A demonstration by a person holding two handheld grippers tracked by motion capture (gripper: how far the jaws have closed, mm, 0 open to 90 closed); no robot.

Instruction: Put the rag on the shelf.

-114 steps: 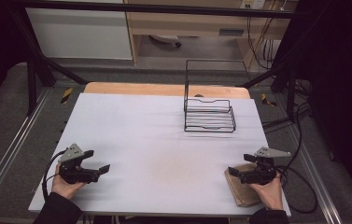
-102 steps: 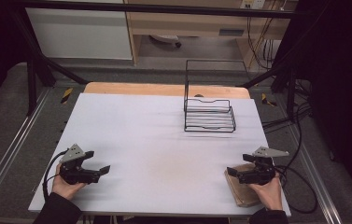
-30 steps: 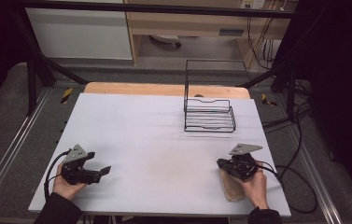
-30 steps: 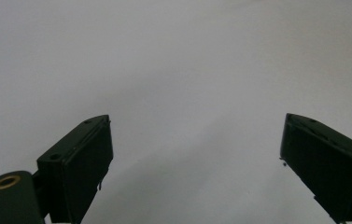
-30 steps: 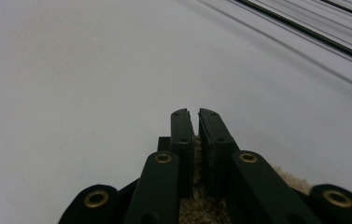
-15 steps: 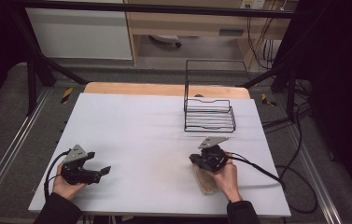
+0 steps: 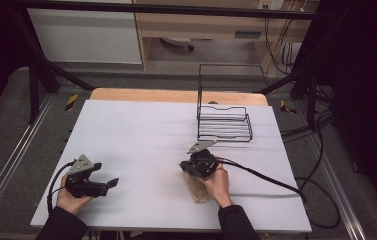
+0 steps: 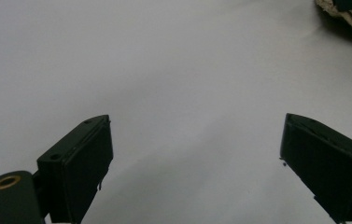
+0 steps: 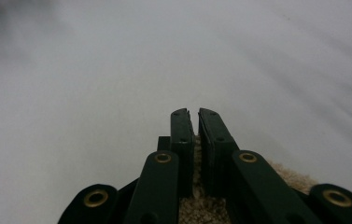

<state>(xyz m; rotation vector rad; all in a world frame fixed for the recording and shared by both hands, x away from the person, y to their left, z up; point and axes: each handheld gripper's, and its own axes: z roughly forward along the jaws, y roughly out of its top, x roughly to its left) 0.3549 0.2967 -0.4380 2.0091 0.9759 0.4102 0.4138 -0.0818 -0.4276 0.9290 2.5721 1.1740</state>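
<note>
Cloth (image 7: 196, 187) lies clamped in right gripper (image 7: 188, 167) jaws, near rack (image 7: 224, 123); left gripper (image 8: 197, 158) jaws gape wide, well apart from rack.

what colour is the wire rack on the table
Black: the wire rack shows best in the high view, standing on the white table.

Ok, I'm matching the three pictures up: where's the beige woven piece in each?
High view: the beige woven piece lies lower centre-right, under the right hand.
Left gripper view: top right corner.
Right gripper view: bottom centre, pinched in the right tongs.
Shared landmark: the white table.
</note>
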